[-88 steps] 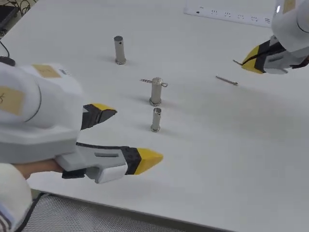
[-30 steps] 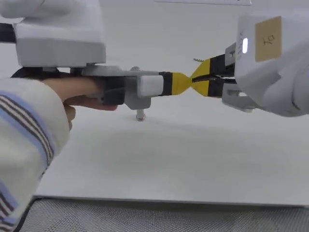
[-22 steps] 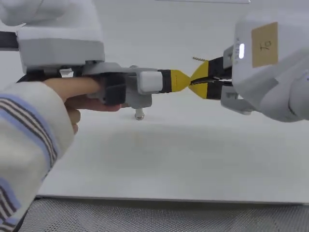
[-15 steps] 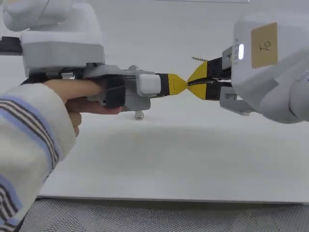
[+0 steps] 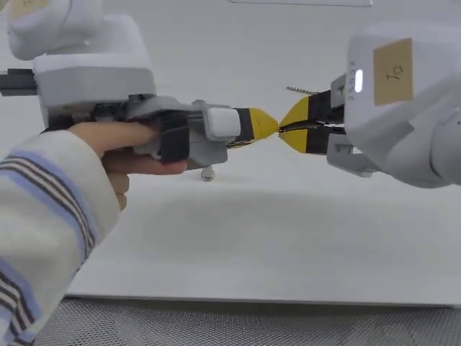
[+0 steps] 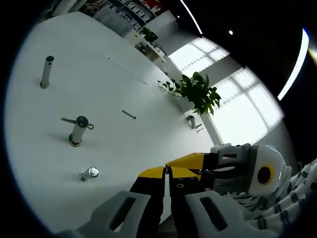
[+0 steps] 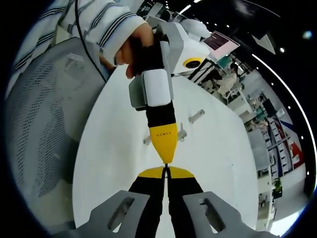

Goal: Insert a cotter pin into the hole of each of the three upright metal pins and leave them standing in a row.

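left gripper (image 5: 266, 125) and right gripper (image 5: 287, 130) meet tip to tip above the table (image 5: 288, 231). Both jaw pairs are closed tight, and I can't tell if anything thin is pinched between them. In the left gripper view, 3 metal pins stand in a row: far pin (image 6: 47, 71), middle pin (image 6: 78, 131) with a cotter pin (image 6: 67, 120) through it, near pin (image 6: 89, 173). A loose cotter pin (image 6: 129, 114) lies on the table near them.

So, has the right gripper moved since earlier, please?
Yes: the right gripper moved left, from right of the loose cotter pin to left of it.
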Available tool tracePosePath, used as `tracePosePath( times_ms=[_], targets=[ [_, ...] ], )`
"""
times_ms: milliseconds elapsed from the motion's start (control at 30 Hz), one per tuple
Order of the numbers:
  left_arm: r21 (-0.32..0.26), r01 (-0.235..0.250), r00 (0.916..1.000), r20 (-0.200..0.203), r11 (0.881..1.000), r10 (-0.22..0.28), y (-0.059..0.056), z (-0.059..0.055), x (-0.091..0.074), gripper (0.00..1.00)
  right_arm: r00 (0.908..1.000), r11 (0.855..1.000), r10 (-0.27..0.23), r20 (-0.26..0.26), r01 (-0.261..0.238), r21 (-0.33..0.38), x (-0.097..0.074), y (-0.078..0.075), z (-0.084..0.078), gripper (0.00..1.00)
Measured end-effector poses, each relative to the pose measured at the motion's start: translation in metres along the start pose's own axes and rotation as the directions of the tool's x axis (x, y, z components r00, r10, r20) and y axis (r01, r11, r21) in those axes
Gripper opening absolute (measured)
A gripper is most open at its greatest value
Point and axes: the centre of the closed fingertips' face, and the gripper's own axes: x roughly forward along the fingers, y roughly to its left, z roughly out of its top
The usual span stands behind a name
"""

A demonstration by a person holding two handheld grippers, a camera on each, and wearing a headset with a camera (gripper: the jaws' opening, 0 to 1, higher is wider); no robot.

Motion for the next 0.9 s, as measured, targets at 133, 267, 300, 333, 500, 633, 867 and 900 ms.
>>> tracePosePath(
  times_ms=[133, 267, 300, 333, 500, 633, 867, 900],
  targets=[
    [-0.008, 0.007, 0.9999, 0.010, 1.000, -0.007, -0.0010, 0.0005, -0.0002, 0.01, 1.0000, 1.000, -0.002, 0.005, 0.002, 0.000, -0.0004, -0.0009, 0.0012, 0.02],
    [-0.006, 0.007, 0.9998, 0.018, 1.000, -0.006, -0.0010, 0.0010, -0.0010, 0.01, 1.0000, 1.000, -0.001, 0.004, 0.001, 0.000, 0.0001, -0.0007, 0.0017, 0.02],
    [0.002, 0.005, 0.9999, 0.016, 1.000, -0.005, -0.0014, 0.0004, -0.0012, 0.01, 1.0000, 1.000, -0.002, 0.005, 0.002, 0.003, 0.0004, -0.0010, 0.0018, 0.02],
    [0.002, 0.005, 0.9999, 0.011, 1.000, -0.005, -0.0001, 0.0009, -0.0012, 0.01, 1.0000, 1.000, -0.002, 0.005, 0.002, 0.005, 0.0005, -0.0010, 0.0018, 0.02],
    [0.003, 0.009, 0.9999, 0.007, 1.000, -0.009, 0.0000, 0.0008, -0.0032, 0.01, 0.9999, 1.000, 0.001, 0.014, -0.001, 0.009, 0.0009, -0.0005, 0.0035, 0.02],
    [0.040, 0.006, 1.0000, 0.006, 0.999, -0.006, -0.0005, 0.0015, -0.0041, 0.00, 0.9998, 1.000, 0.003, 0.022, -0.003, 0.013, 0.0011, -0.0007, 0.0039, 0.02],
    [0.088, 0.006, 0.9999, 0.011, 0.996, -0.007, -0.0025, 0.0027, -0.0040, 0.00, 0.9990, 0.999, 0.005, 0.044, -0.007, 0.035, -0.0007, -0.0022, 0.0047, 0.03],
    [0.093, 0.007, 0.9999, 0.012, 0.996, -0.008, -0.0026, 0.0031, -0.0039, 0.00, 0.9991, 0.999, 0.001, 0.043, -0.003, 0.039, -0.0009, -0.0029, 0.0042, 0.03]
  ],
)
